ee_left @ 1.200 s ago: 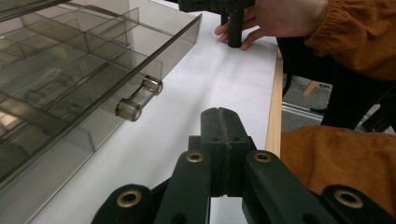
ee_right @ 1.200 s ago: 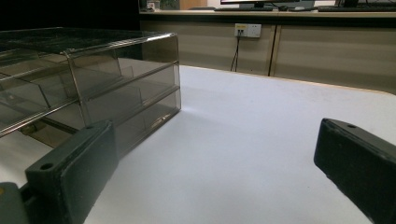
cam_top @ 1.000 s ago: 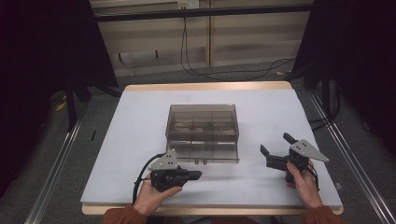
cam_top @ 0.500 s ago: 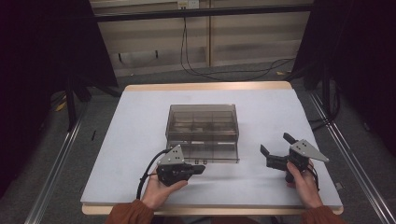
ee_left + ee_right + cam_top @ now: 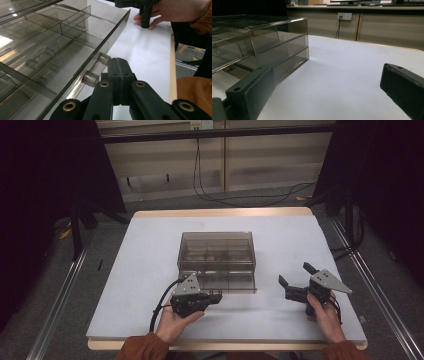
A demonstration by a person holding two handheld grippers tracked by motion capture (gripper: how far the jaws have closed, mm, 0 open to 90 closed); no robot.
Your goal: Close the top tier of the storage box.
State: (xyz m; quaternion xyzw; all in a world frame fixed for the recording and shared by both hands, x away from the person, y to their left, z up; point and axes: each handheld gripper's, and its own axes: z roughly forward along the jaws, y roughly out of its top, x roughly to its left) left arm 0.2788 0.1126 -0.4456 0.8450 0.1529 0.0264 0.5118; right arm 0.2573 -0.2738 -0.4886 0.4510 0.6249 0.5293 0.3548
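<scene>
The left gripper (image 5: 216, 298) has its jaws pressed together just beside the clear handle (image 5: 96, 71) on the front of the smoky plastic drawer box (image 5: 217, 255), whose lower drawer (image 5: 62, 60) stands partly pulled out, probably to draw it further. The right gripper (image 5: 295, 280) rests on the table (image 5: 280, 232), jaws wide apart, with the box well off to its left, seemingly waiting.
</scene>
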